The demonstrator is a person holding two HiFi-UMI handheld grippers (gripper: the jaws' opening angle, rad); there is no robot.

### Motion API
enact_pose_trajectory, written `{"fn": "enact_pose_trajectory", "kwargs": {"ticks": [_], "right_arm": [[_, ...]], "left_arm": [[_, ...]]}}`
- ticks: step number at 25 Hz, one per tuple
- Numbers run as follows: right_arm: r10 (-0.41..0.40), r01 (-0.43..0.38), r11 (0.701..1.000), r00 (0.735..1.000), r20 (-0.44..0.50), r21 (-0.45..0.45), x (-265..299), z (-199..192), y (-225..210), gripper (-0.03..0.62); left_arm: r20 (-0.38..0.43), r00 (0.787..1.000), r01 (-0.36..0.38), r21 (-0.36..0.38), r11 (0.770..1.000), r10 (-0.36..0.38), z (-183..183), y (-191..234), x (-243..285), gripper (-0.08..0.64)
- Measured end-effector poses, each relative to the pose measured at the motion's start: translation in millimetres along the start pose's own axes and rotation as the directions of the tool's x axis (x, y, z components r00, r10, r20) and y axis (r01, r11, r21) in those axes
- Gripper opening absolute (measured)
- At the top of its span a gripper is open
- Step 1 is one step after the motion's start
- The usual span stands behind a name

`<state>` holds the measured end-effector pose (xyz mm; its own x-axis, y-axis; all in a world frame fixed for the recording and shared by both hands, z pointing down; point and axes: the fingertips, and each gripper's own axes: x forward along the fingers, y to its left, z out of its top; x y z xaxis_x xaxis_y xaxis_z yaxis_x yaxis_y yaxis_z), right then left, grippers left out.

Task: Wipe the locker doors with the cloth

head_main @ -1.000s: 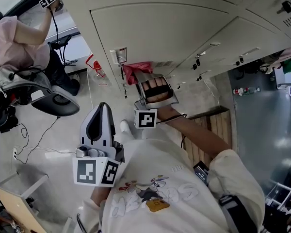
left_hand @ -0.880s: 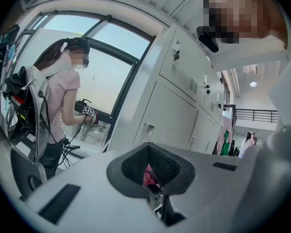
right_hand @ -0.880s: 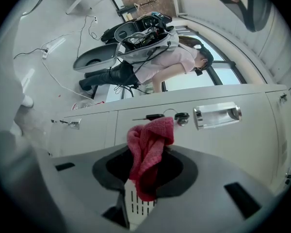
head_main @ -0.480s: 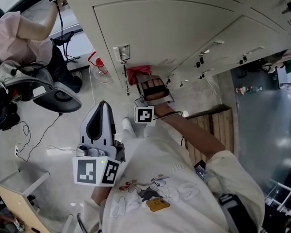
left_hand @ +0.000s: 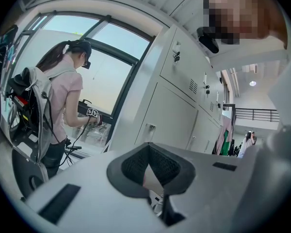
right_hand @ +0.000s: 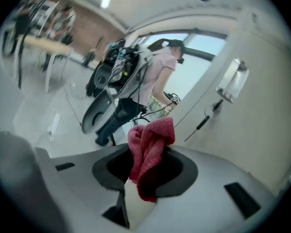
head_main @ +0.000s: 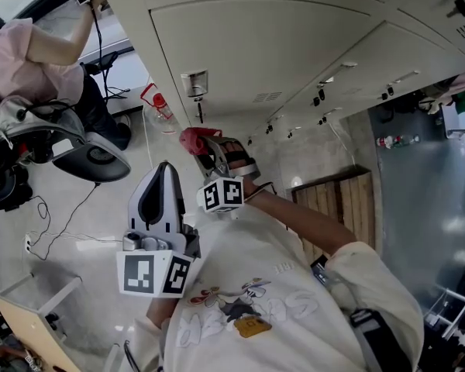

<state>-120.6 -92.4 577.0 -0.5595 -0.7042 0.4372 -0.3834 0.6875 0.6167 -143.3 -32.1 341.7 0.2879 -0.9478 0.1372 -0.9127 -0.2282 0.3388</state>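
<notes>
My right gripper (head_main: 201, 147) is shut on a red cloth (head_main: 191, 139), just below the beige locker door (head_main: 279, 45) and its latch (head_main: 194, 84). In the right gripper view the cloth (right_hand: 148, 152) hangs bunched out of the closed jaws of the right gripper (right_hand: 144, 176). There the locker door (right_hand: 264, 130) stands to the right, apart from the cloth, with its latch (right_hand: 231, 81) and a hanging key (right_hand: 203, 121). My left gripper (head_main: 163, 173) is held low near my chest. Its jaws are together on nothing in the left gripper view (left_hand: 153, 178).
A person in a pink top (head_main: 19, 60) works at the window at far left, beside an office chair (head_main: 89, 160). A bottle with a red top (head_main: 158, 105) stands by the locker's corner. Cables (head_main: 54, 223) lie on the floor. A wooden pallet (head_main: 345, 200) sits to the right.
My right gripper has swung left with the red cloth, off the lower edge of the locker door, and turned. The left gripper has stayed put.
</notes>
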Motion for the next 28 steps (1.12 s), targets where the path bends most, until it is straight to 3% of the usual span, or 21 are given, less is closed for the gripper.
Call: {"fn": "enact_pose_trajectory", "kwargs": {"ticks": [2, 5, 14, 21, 28], "right_arm": [[0.011, -0.014, 0.968, 1.000, 0.014, 0.249, 3, 7, -2, 0.121], [-0.072, 0.049, 0.919, 0.996, 0.044, 0.391, 7, 21, -16, 0.121], [-0.324, 0.284, 0.832, 0.946, 0.002, 0.476, 10, 24, -54, 0.129], [-0.383, 0.324, 0.812, 0.923, 0.024, 0.485, 1, 37, -70, 0.130], [-0.388, 0.323, 0.794, 0.921, 0.022, 0.515, 1, 34, -76, 0.130]], "left_arm": [[-0.003, 1.000, 0.000, -0.003, 1.000, 0.000, -1, 2, 0, 0.005], [-0.001, 1.000, -0.005, -0.004, 1.000, 0.005, 0, 4, -2, 0.005], [-0.006, 1.000, -0.015, 0.005, 1.000, 0.015, 2, 12, -4, 0.005], [-0.020, 1.000, -0.010, 0.007, 1.000, 0.010, -1, 13, 3, 0.005], [-0.018, 1.000, -0.010, 0.008, 1.000, 0.010, 0, 12, 8, 0.005]]}}
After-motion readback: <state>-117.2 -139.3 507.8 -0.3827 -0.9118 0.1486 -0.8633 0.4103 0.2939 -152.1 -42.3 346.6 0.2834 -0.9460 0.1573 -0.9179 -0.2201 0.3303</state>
